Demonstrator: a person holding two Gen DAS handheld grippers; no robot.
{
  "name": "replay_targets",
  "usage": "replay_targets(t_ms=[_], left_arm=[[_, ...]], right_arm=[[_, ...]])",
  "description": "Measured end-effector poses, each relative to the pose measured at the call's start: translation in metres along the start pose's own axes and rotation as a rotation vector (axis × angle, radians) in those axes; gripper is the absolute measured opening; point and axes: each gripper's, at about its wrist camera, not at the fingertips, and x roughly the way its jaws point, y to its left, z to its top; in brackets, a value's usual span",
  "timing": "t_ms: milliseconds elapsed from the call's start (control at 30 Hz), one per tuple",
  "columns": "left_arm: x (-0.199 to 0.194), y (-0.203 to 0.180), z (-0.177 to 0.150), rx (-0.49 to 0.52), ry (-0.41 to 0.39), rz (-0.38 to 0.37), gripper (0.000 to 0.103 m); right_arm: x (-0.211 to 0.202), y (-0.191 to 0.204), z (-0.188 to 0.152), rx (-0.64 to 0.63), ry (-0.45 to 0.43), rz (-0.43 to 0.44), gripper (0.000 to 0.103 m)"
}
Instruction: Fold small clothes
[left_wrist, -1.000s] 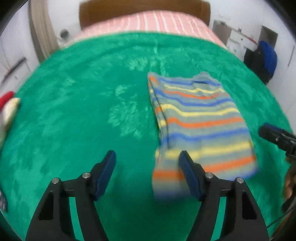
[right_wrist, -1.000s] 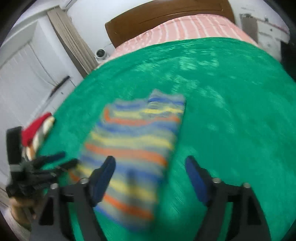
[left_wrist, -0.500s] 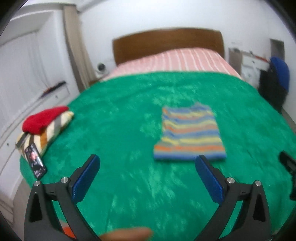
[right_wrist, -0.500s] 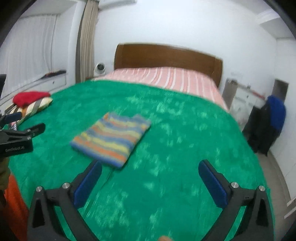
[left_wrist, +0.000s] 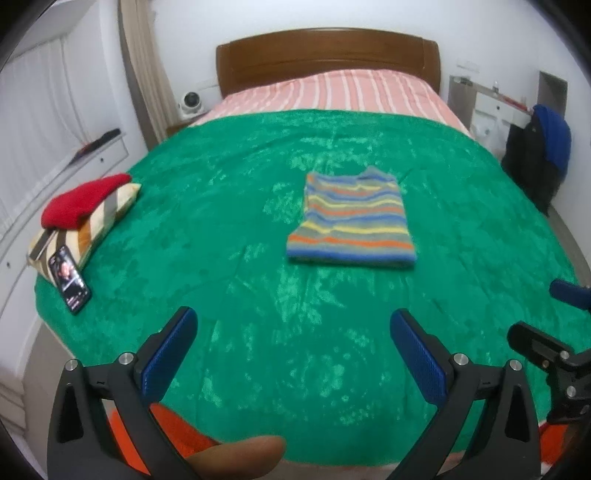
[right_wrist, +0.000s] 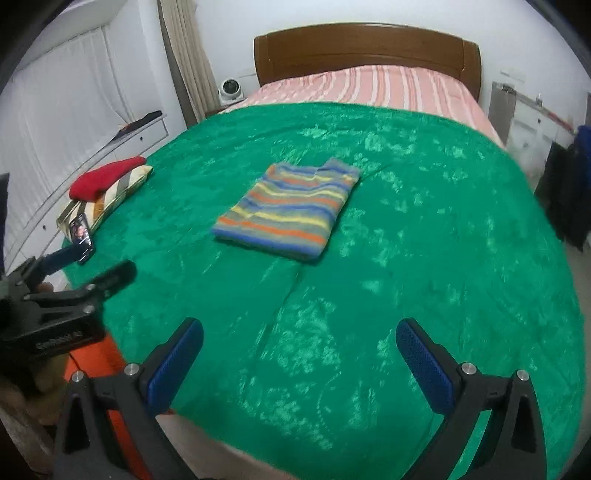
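Note:
A folded striped garment (left_wrist: 351, 221), in blue, orange, yellow and grey, lies flat in the middle of the green bedspread (left_wrist: 240, 206); it also shows in the right wrist view (right_wrist: 288, 214). My left gripper (left_wrist: 291, 332) is open and empty, held back over the bed's near edge, well short of the garment. My right gripper (right_wrist: 299, 343) is open and empty, also over the near edge. Each gripper shows at the side of the other's view: the right one (left_wrist: 554, 339), the left one (right_wrist: 70, 269).
A red folded garment (left_wrist: 81, 199) sits on a striped folded piece (left_wrist: 92, 229) at the bed's left edge, with a phone (left_wrist: 70, 277) beside it. A wooden headboard (left_wrist: 325, 51) and striped pink sheet (left_wrist: 332, 92) lie beyond. Dark clothes (left_wrist: 543, 155) hang at right.
Both grippers have pulled back from the striped garment to the bed's near edge and opened wider. The garment now lies folded and untouched.

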Motion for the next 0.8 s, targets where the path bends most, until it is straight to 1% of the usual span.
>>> replay_targets(t_ms=[67,167,233,267,367,433,633,800], left_arm=[[-0.003,-0.003,-0.002,0.017,0.011,0.003,0.103],[-0.01,-0.007,-0.004,0.03,0.016,0.017,0.103],[-0.016,-0.007,-0.004,0.034,0.001,0.01,0.103],[-0.018,-0.007,-0.004,0.037,-0.006,0.018,0.103],[-0.021,-0.007,-0.004,0.041,-0.008,0.024,0.103],[-0.021,-0.006,-0.005,0.034,-0.007,0.01,0.103],[-0.022,-0.005,-0.005,0.019,-0.018,-0.039,0.103],[-0.025,-0.006,-0.003,0.016,-0.034,-0.039,0.103]], right_arm=[[-0.005,0.005,-0.002,-0.016,0.013,-0.026,0.103],[-0.015,0.011,-0.006,-0.014,0.004,-0.039,0.103],[-0.024,0.014,-0.008,-0.012,-0.011,-0.031,0.103],[-0.026,0.014,-0.007,-0.012,-0.016,-0.034,0.103],[-0.029,0.013,-0.007,-0.011,-0.03,-0.061,0.103],[-0.028,0.011,-0.007,-0.006,-0.031,-0.078,0.103],[-0.026,0.007,-0.007,0.007,-0.033,-0.078,0.103],[-0.024,0.006,-0.007,0.017,-0.034,-0.076,0.103]])
